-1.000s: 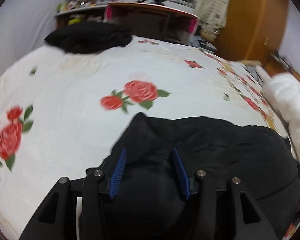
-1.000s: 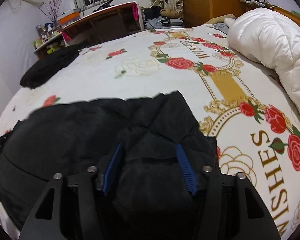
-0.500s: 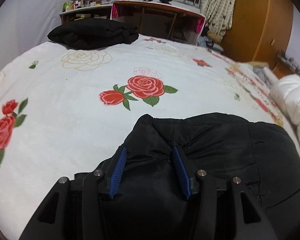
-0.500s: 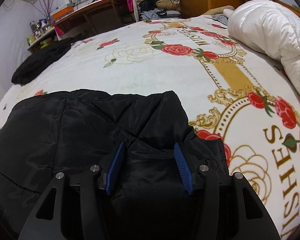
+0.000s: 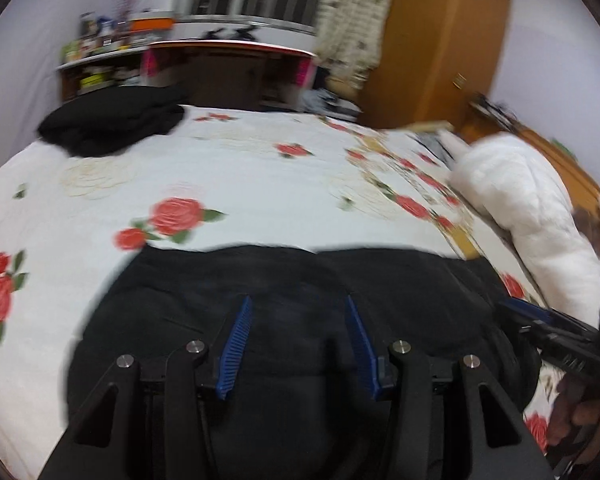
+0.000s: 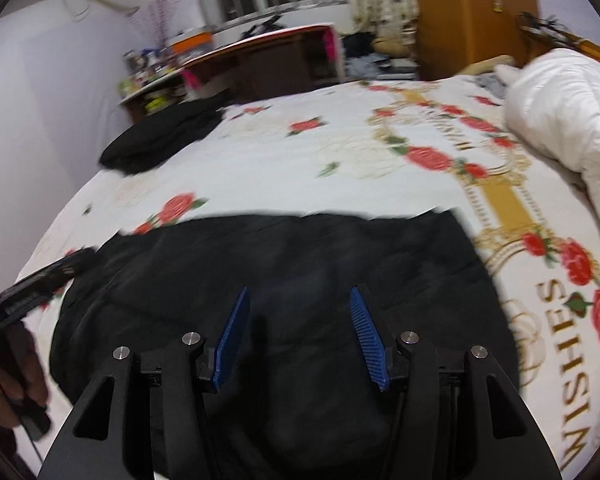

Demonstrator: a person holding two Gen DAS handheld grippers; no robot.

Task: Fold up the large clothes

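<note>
Bedspread (image 5: pixel 260 184) is white with red roses, gold band and "WISHES" lettering on the right wrist view's right side. White duvet (image 6: pixel 572 120) bunched at the bed's right edge. Wooden desk (image 6: pixel 276 60) past the far end, cluttered shelf (image 5: pixel 100 60) beside it. Barred window (image 5: pixel 252 0) above, patterned curtain (image 5: pixel 356 20) next to an orange-brown wardrobe (image 5: pixel 440 40). Frames motion-blurred.

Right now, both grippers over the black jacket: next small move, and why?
Probably lift both clear. The left gripper and right gripper stand open, nothing pinched between the blue fingers. The black jacket lies flat on the bedspread with a straight far edge, so this fold looks finished.
</note>
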